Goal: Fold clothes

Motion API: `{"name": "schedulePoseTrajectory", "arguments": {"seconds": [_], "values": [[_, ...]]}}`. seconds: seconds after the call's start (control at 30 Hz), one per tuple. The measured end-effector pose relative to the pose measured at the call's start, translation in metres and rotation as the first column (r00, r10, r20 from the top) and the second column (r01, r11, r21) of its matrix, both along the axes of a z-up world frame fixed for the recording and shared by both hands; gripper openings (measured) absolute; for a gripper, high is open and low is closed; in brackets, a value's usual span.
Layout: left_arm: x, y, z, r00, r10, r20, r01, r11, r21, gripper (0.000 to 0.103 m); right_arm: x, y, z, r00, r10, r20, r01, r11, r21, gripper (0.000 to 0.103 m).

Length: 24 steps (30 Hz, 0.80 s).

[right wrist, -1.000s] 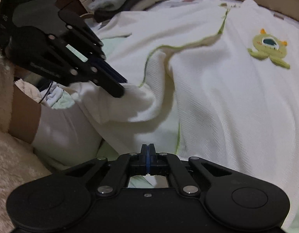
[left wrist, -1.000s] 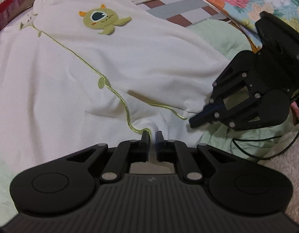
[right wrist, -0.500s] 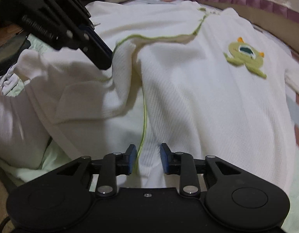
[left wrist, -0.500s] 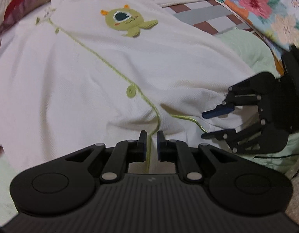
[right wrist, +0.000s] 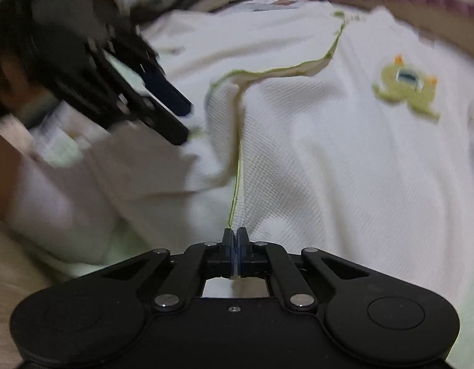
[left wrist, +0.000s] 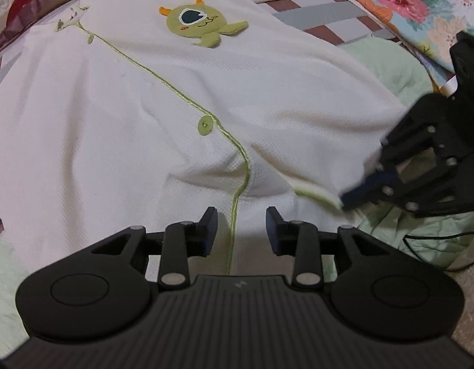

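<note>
A: Where is the garment lying, seen from the left gripper?

B: Spreading out straight ahead of it, front side up. The green trim is running between its two fingers, which are standing apart and gripping nothing. A green button is sitting just beyond the tips, and the monster patch is farther off, ahead and slightly left.

A: And the right gripper?

B: It is working off to the left gripper's right. In its own view the right gripper has its fingers pressed together on the green-edged hem, right at the tips. The cloth is bunching in a ridge ahead of it.

A: Sharp view?

B: No, blurring badly. The left gripper is showing up ahead and to the left of the right one, spread wide, with nothing between its fingers.

A: Which step, then?

B: Judging by this, getting hold of the lower hem for the first fold. One corner is being held; the other side is not yet taken.

A: Next move?

B: Probably the left gripper is needing to close on the hem directly in front of it, taking the full edge and not just the trim. Then both would be lifting together toward the collar, far ahead, keeping the cloth taut so the ridge flattens.

A: Surroundings?

B: Floral bedding far right, pale green sheet beneath.
</note>
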<state>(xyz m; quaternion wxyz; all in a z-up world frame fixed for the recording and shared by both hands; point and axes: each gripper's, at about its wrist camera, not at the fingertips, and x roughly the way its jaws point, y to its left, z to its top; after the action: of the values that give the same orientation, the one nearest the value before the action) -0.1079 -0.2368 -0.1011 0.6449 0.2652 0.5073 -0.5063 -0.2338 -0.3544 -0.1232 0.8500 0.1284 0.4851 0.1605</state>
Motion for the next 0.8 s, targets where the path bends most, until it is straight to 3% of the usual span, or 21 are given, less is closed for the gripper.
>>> {"name": "schedulePoseTrajectory", "arguments": {"seconds": [0.07,0.13,0.17,0.27,0.37,0.47,0.57,0.6,0.63,0.67,0.73,0.8], "values": [[0.006,0.005,-0.001,0.998,0.034,-0.057,-0.035,0.999,-0.025,0.034,-0.004,-0.011,0.001,1.000,-0.018,-0.010,0.020,0.973,0.229,0.002],[0.011,0.011,-0.004,0.993,0.071,-0.098,-0.075,0.996,-0.038,0.036,-0.003,-0.014,-0.005,1.000,-0.005,-0.010,0.009,0.896,0.444,0.002],[0.013,0.014,-0.006,0.990,0.088,-0.114,-0.094,0.995,-0.042,0.037,0.000,-0.010,-0.011,1.000,0.006,-0.026,0.007,0.889,0.459,0.002],[0.012,0.021,-0.011,0.987,0.101,-0.122,-0.106,0.994,-0.034,0.042,0.005,0.015,-0.016,0.997,0.034,-0.076,-0.015,0.973,0.230,0.006],[0.010,0.026,-0.019,0.987,0.091,-0.133,-0.094,0.996,-0.012,0.050,0.001,0.019,-0.007,0.998,0.018,-0.054,-0.008,0.984,0.180,0.012],[0.011,0.025,-0.032,0.979,0.106,-0.176,-0.108,0.994,-0.001,0.055,0.000,0.019,0.008,1.000,-0.005,0.001,0.005,0.996,0.090,0.043],[0.014,0.020,-0.039,0.974,0.138,-0.179,-0.141,0.990,-0.006,0.057,0.008,0.025,0.008,1.000,-0.006,0.006,0.006,0.999,0.038,0.044],[0.014,0.020,-0.040,0.976,0.131,-0.175,-0.137,0.990,-0.019,0.054,0.010,0.028,0.006,1.000,-0.005,0.001,0.005,0.999,0.037,0.045],[0.013,0.021,-0.040,0.976,0.124,-0.177,-0.131,0.991,-0.030,0.036,0.011,0.033,0.004,1.000,0.003,-0.003,-0.003,0.999,0.036,0.046],[0.011,0.022,-0.039,0.975,0.115,-0.192,-0.125,0.992,-0.036,0.005,0.016,0.034,0.000,1.000,0.016,-0.005,-0.016,0.999,0.029,0.050],[0.009,0.026,-0.034,0.968,0.102,-0.231,-0.119,0.991,-0.058,0.004,0.022,0.036,-0.008,0.999,0.036,-0.011,-0.036,0.999,0.008,0.053],[0.014,0.037,-0.014,0.949,0.106,-0.295,-0.154,0.977,-0.145,0.004,0.028,0.037,-0.015,0.999,0.045,-0.013,-0.045,0.999,0.020,0.053]]}}
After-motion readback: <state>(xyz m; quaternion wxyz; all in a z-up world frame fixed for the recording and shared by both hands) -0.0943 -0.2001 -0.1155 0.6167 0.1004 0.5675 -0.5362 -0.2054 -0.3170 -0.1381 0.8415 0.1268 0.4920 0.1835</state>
